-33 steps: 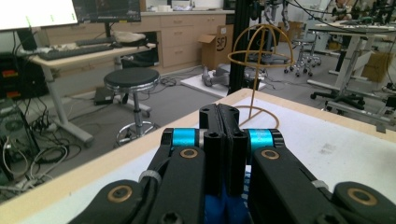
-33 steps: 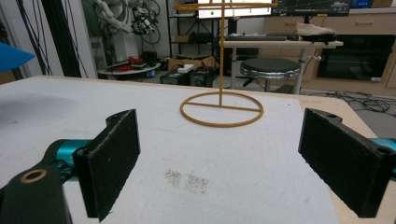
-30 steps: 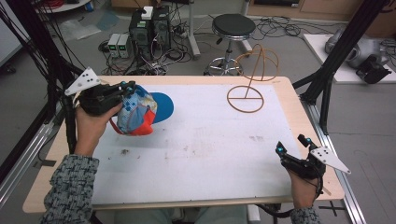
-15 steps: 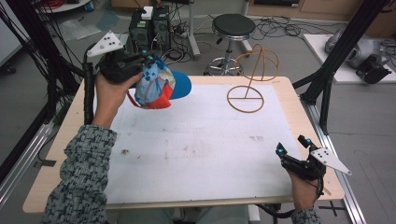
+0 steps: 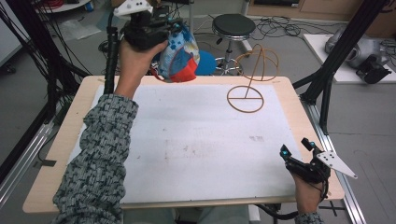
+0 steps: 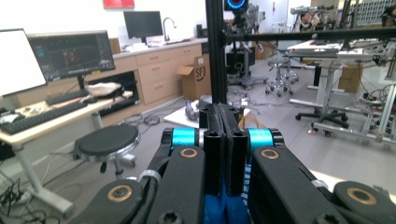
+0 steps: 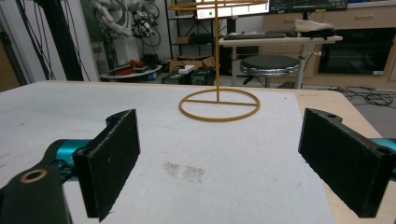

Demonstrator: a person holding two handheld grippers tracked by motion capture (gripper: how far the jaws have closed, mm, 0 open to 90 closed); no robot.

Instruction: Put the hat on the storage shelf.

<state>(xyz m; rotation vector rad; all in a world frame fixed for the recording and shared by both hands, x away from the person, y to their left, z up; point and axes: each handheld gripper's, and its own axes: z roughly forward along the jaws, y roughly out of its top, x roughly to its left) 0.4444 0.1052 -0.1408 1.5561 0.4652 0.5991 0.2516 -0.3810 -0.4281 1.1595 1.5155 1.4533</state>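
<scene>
lab floor all round, cables and a black stool (image 5: 233, 25) beyond the far edge of a wooden table (image 5: 58, 154) topped with a white mat (image 5: 196, 140), faintly stained near its middle.

left gripper (image 5: 161, 32) raised well above the table's far-left corner, held in the person's left hand (image 5: 133, 60), patterned grey sleeve (image 5: 98, 158) stretched along the left side. a cap (image 5: 180, 51) hangs from it in the air: blue and white printed crown, red patch low down, blue brim (image 5: 205, 63) toward the stool. it touches nothing on the table. in the left gripper view the jaws are pressed together with blue fabric (image 6: 224, 205) caught between them at the bottom (so the pinch is on the cap's cloth), and the camera looks out level across the room at desks, monitors and a stool.

wire stand (image 5: 250, 79), tan, sits at the far right of the mat: flat ring base with a crossbar, upright stem, rounded wire loops on top. well apart from the cap, nothing on it. seen again in the right gripper view, straight ahead (image 7: 219, 100).

right gripper (image 5: 296, 149) low at the table's near-right corner, in the right hand (image 5: 308, 193), pointing inward over the mat. its jaws stand spread wide with only bare mat between them, pads (image 7: 114, 156) gripping nothing.
</scene>
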